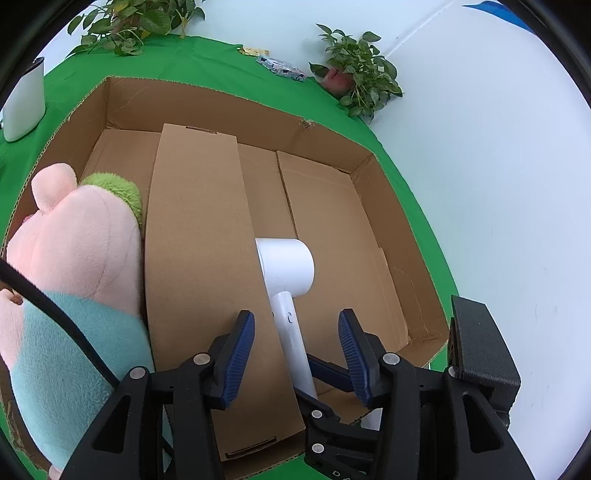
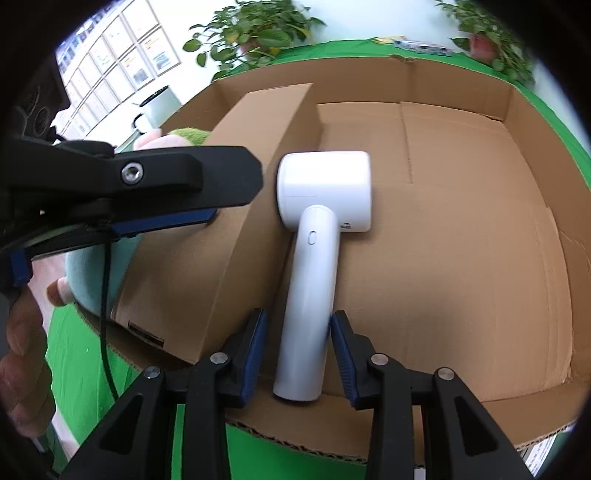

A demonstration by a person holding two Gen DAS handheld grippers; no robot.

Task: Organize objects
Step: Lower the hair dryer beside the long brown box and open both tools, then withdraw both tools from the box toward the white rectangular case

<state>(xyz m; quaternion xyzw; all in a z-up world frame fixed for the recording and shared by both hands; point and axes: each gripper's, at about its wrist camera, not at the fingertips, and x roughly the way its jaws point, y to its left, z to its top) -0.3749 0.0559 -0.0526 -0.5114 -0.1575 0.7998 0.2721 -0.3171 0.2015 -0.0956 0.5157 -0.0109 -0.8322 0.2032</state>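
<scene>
A white hair dryer [image 1: 288, 266] [image 2: 325, 188] lies flat in the right compartment of an open cardboard box [image 1: 221, 92] [image 2: 517, 96], its head against the cardboard divider [image 1: 199, 240] [image 2: 258, 155]. My right gripper [image 2: 299, 315] straddles the dryer's handle; its blue pads stand slightly off the handle, so it is open. A pink plush pig in a teal shirt [image 1: 74, 240] [image 2: 92, 266] fills the left compartment. My left gripper [image 1: 297, 321] hovers open above the divider with nothing between its pads; one of its fingers [image 2: 192, 177] shows in the right wrist view.
The box sits on a green cloth [image 1: 184, 55]. Potted plants [image 1: 354, 74] [image 2: 255, 33] stand at the far edge, with flat packets [image 1: 280, 68] between them. A white container [image 1: 26, 103] is at the left. A black cable [image 1: 55, 314] hangs over the plush. A hand [image 2: 22, 350] holds the left gripper.
</scene>
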